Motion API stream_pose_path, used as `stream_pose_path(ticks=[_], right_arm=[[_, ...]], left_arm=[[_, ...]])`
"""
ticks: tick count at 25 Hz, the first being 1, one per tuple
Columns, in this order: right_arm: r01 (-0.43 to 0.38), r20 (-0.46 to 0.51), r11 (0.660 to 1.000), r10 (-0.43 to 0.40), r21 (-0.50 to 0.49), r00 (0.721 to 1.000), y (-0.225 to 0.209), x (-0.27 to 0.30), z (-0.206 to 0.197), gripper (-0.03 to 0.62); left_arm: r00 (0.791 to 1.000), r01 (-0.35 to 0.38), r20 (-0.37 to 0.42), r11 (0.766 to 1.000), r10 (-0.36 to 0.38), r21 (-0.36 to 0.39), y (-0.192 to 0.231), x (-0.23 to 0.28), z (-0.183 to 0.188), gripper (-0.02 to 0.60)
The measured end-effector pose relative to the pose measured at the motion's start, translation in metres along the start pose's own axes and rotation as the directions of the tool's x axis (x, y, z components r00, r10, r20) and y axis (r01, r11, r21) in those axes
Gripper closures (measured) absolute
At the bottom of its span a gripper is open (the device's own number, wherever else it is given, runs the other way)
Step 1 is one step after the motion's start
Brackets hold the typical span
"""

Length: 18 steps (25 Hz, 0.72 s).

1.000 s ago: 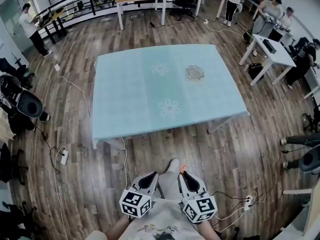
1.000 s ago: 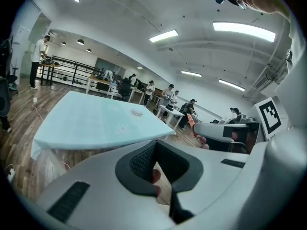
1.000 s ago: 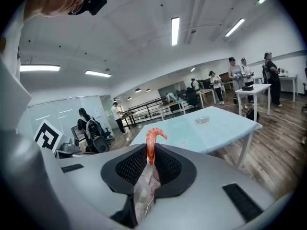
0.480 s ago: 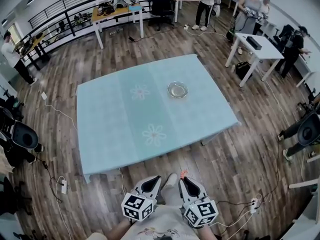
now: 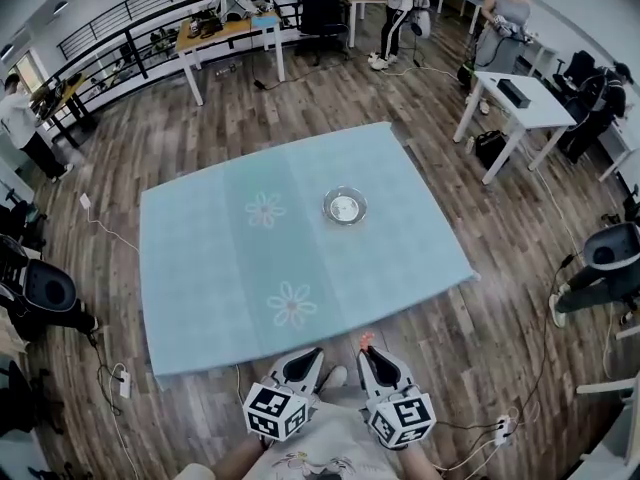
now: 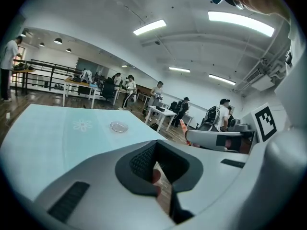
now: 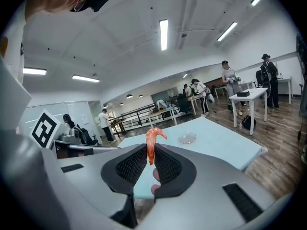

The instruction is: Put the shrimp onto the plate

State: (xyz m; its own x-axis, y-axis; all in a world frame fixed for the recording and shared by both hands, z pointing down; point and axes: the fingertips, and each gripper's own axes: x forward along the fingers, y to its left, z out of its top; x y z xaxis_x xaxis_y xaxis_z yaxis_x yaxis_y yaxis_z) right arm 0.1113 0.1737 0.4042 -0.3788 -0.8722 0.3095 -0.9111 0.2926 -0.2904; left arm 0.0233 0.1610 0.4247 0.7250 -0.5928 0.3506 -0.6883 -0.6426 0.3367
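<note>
An orange shrimp (image 7: 152, 146) stands upright between the pads of my right gripper (image 7: 151, 160), which is shut on it. In the head view its tip (image 5: 365, 341) pokes out above that gripper (image 5: 372, 356), near the table's front edge. The clear glass plate (image 5: 344, 206) sits on the light blue table (image 5: 200, 268), right of centre and well ahead of both grippers. The plate (image 7: 187, 138) is empty. My left gripper (image 5: 305, 360) hangs beside the right one, shut with nothing in it (image 6: 154, 150).
Two flower prints (image 5: 291, 305) mark the tablecloth. Cables and a power strip (image 5: 123, 383) lie on the wooden floor to the left. A white table (image 5: 520, 103) and an office chair (image 5: 612, 258) stand to the right, with people at the desks behind.
The table and plate have come closer to me and sit lower in the head view. Both grippers keep the same pose, and the shrimp stays held.
</note>
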Motion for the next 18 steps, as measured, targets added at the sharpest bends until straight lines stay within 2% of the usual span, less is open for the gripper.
stream_pose_path(ticks=[5,11,18], right_arm=[[-0.006,-0.018,1.0,0.006,0.001,1.0,-0.021,0.026,0.01,0.53],[0.01,-0.027,1.0,-0.01,0.007,1.0,-0.042,0.066,0.028,0.53],[0.006,-0.047,1.0,-0.006,0.002,0.999,-0.041,0.12,0.054,0.53]], left_arm=[[1.0,-0.008,-0.026,1.0,0.007,-0.017,0.006,0.022,0.004,0.574],[1.0,-0.016,-0.017,1.0,0.015,-0.018,0.033,0.053,0.026,0.574],[1.0,-0.007,-0.006,0.999,0.007,-0.039,0.074,0.082,0.057,0.574]])
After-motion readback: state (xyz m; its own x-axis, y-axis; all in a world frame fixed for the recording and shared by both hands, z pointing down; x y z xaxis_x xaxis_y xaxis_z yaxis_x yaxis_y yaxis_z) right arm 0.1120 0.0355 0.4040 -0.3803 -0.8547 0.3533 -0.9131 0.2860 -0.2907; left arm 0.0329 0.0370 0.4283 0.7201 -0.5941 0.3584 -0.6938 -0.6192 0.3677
